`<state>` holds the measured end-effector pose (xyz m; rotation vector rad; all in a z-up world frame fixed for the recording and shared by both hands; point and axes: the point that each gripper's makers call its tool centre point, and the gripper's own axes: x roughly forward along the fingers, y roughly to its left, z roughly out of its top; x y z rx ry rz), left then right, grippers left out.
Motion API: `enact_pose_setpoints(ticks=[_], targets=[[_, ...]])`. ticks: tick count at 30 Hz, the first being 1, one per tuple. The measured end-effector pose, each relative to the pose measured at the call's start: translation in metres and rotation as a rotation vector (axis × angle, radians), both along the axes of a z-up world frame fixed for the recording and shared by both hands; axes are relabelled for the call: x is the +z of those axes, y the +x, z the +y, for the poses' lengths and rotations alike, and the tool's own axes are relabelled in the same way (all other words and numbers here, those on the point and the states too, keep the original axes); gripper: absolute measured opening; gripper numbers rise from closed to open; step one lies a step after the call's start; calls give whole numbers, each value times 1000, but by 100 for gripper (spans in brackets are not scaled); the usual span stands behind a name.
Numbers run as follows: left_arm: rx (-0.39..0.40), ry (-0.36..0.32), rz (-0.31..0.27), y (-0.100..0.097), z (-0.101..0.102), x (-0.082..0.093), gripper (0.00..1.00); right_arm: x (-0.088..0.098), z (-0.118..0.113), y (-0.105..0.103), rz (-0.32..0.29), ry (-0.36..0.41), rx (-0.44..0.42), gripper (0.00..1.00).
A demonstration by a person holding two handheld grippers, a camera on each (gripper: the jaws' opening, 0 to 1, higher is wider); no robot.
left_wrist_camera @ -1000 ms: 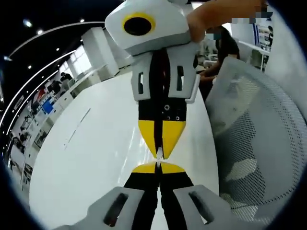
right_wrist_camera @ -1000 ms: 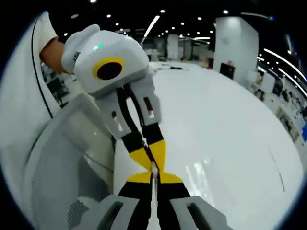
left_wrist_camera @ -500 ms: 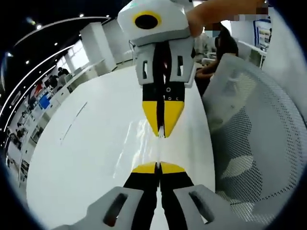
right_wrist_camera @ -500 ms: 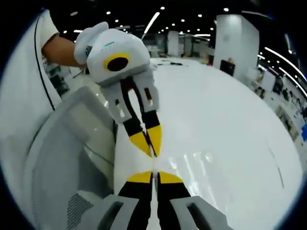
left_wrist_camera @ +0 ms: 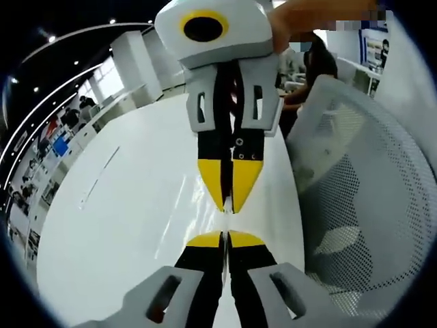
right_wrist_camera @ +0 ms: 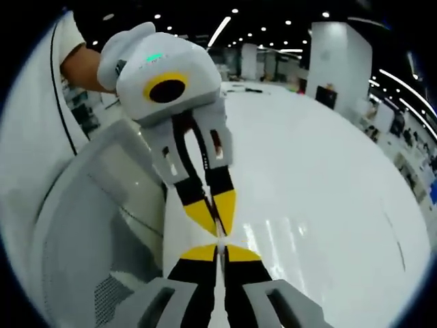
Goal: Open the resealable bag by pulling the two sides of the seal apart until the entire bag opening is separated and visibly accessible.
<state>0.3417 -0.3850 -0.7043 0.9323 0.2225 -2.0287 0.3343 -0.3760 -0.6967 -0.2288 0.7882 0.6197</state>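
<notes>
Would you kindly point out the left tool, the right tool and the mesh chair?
left tool [left_wrist_camera: 226,234]: left gripper view, between its yellow tips.
right tool [right_wrist_camera: 220,249]: right gripper view, between its yellow tips.
mesh chair [left_wrist_camera: 369,205]: left gripper view, perforated backrest.

Two tools, the left tool [left_wrist_camera: 225,238] and right tool [right_wrist_camera: 218,250], one white table [right_wrist_camera: 328,205], one mesh chair [left_wrist_camera: 369,205].

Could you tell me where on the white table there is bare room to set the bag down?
The white table lies bare beyond the left tool toward the far pillar. It is crowded at the near edge, where both tools meet beside the mesh chair.
</notes>
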Motion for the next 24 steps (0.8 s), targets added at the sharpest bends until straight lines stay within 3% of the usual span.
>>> enact_pose_setpoints(ticks=[5, 10, 13, 19, 24], targets=[[10, -10, -6, 1, 0, 0, 0, -1, -1, 1, 10, 12, -1, 0], [12, -25, -10, 2, -2, 2, 0, 1, 2, 6, -14, 6, 11, 3], [9, -27, -12, 1, -3, 2, 0, 2, 2, 10, -30, 14, 6, 0], [18, -19, 11, 1, -2, 1, 0, 2, 2, 9, -20, 22, 4, 0], [7, -23, -13, 3, -3, -2, 0, -1, -2, 6, -12, -9, 16, 0]])
